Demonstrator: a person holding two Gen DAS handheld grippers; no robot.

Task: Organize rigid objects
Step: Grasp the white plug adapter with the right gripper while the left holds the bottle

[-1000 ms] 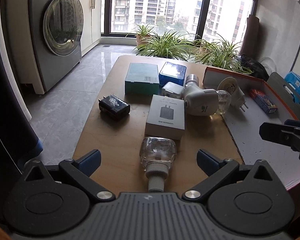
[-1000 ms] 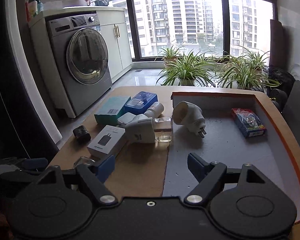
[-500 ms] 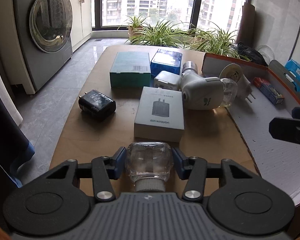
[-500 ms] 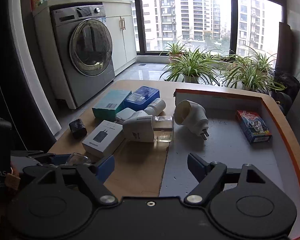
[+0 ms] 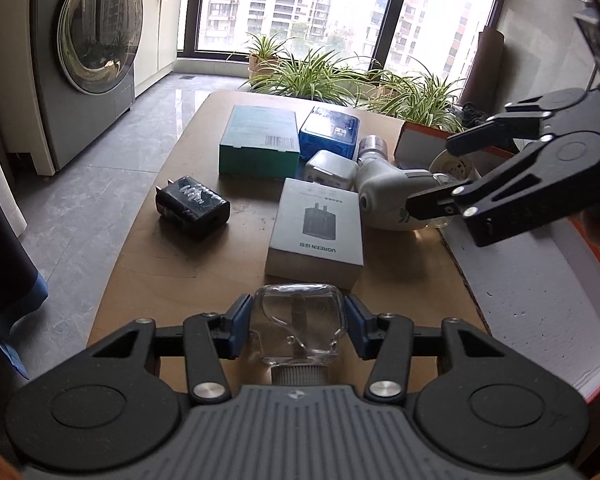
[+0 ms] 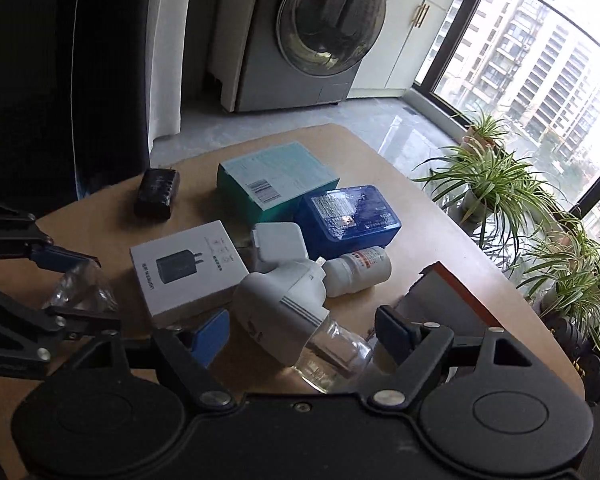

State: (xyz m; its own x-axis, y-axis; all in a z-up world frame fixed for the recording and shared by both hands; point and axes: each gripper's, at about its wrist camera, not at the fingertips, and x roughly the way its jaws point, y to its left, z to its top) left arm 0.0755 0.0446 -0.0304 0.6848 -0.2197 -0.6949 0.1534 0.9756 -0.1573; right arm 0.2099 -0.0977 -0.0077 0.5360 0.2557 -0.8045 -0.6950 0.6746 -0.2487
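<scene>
While its blue pads press both sides of one clear glass bottle (image 5: pixel 298 326) at the near edge of the wooden table (image 5: pixel 148 268), the left claw (image 5: pixel 296 330) stays out of the clutter: three boxes, teal (image 5: pixel 260 140), blue (image 5: pixel 329 131) and grey (image 5: pixel 316 232), one black charger (image 5: pixel 192 204) and one white adapter (image 5: pixel 332 168). The right claw (image 6: pixel 304 332) stands apart, straddling one white-topped glass bottle (image 6: pixel 292 320), pads clear of it.
</scene>
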